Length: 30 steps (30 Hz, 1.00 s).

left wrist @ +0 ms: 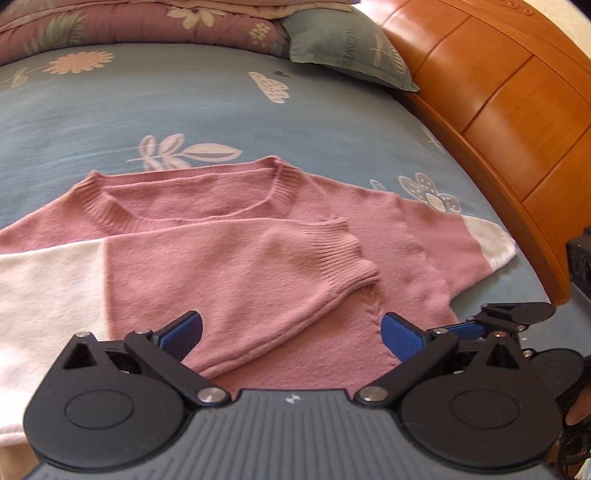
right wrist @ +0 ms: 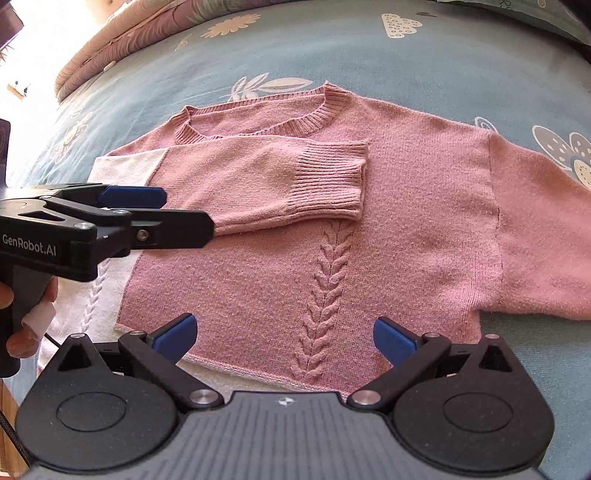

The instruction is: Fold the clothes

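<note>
A pink knit sweater (right wrist: 406,206) with a braid pattern lies front-up on the bed, collar (right wrist: 317,118) far from me. One sleeve is folded across the chest, and its ribbed cuff (right wrist: 332,184) rests near the middle. The other sleeve (right wrist: 546,236) lies spread out to the right. The sweater has a white panel (left wrist: 48,288) on the left side. My left gripper (left wrist: 291,328) hovers open over the folded sleeve (left wrist: 221,280) and holds nothing. My right gripper (right wrist: 284,330) is open over the hem, also holding nothing. The left gripper (right wrist: 173,210) shows side-on at the left of the right wrist view.
The blue flowered bedsheet (left wrist: 147,103) surrounds the sweater. A wooden headboard (left wrist: 498,110) curves along the right, with a grey-green pillow (left wrist: 351,48) and a folded quilt (left wrist: 110,26) at the far end. A hand (right wrist: 22,314) holds the left gripper's handle.
</note>
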### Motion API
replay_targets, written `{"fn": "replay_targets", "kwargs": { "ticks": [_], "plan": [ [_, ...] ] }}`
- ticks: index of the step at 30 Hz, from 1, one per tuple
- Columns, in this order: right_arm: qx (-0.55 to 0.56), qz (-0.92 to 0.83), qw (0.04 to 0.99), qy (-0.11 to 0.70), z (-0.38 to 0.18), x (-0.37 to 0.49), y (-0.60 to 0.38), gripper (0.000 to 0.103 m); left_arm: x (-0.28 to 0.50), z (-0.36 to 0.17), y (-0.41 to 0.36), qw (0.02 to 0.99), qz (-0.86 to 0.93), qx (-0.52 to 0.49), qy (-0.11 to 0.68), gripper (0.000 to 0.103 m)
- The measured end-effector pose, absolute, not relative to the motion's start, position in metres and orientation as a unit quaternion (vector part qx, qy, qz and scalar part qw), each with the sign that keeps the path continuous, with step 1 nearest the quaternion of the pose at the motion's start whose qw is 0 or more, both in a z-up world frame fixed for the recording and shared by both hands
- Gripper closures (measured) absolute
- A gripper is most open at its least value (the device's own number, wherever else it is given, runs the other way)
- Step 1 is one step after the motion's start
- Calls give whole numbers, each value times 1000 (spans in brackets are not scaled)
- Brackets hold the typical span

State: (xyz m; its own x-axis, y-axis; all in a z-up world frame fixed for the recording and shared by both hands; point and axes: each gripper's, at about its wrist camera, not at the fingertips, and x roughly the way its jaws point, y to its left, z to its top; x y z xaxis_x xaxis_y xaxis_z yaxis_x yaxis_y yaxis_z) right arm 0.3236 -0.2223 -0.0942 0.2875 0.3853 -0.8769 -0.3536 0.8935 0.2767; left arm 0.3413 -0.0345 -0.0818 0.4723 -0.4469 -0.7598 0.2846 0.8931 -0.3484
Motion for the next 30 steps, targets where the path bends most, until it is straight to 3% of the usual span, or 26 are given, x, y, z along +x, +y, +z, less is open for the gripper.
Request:
{"fn": "replay_targets", "kwargs": {
  "ticks": [12, 25, 30],
  "plan": [
    [-18, 271, 787, 554, -97, 308, -177, 0, 292, -96, 32, 853, -141, -86, 495, 1],
    [-55, 260, 785, 560, -101, 301, -140, 0, 282, -112, 101, 871, -92, -168, 452, 1],
    [-92, 246, 788, 557, -107, 295, -129, 0, 275, -110, 108, 872, -124, -151, 449, 4]
  ]
}}
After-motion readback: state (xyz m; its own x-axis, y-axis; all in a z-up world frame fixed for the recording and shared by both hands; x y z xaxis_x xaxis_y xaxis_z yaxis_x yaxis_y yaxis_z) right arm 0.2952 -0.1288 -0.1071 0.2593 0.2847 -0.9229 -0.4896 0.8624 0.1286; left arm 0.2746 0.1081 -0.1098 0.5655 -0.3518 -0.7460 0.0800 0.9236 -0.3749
